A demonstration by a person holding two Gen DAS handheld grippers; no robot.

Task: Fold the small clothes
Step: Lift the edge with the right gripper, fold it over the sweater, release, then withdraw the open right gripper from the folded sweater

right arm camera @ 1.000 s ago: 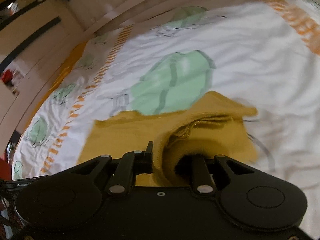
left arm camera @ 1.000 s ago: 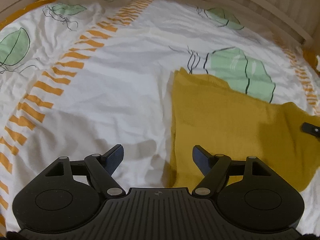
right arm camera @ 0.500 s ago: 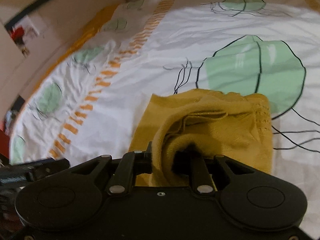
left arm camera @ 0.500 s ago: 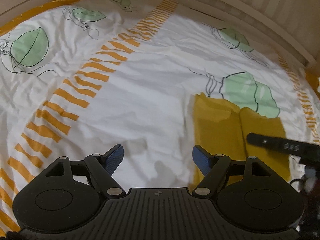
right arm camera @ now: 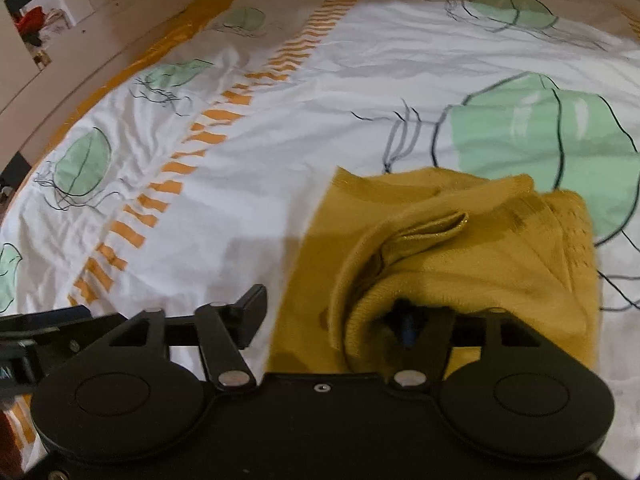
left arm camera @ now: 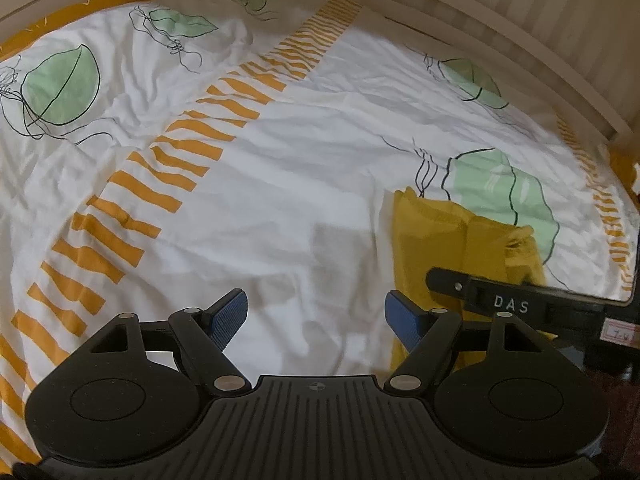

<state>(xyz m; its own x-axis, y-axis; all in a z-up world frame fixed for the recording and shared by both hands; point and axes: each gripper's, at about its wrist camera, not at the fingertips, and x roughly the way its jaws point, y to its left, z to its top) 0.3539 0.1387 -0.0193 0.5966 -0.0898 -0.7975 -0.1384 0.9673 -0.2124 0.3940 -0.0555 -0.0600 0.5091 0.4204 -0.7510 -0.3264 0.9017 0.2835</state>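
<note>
My right gripper (right arm camera: 332,316), jaws just spreading, lets go of the mustard-yellow knitted garment (right arm camera: 460,256), now folded on the white leaf-printed bedsheet (left arm camera: 312,152) (one finger under a fold); my left gripper (left arm camera: 314,316) hovers wide, empty.

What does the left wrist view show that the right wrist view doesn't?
Left wrist only: the left gripper open over bare sheet, the right gripper's finger marked DAS coming in from the right, and the slatted headboard.

Right wrist only: the right gripper, its jaws just opened, with a rolled edge of the garment draped around one finger; room clutter at top left.

Both: the mustard garment lying on the white sheet beside a green leaf print, and the orange stripe band.
</note>
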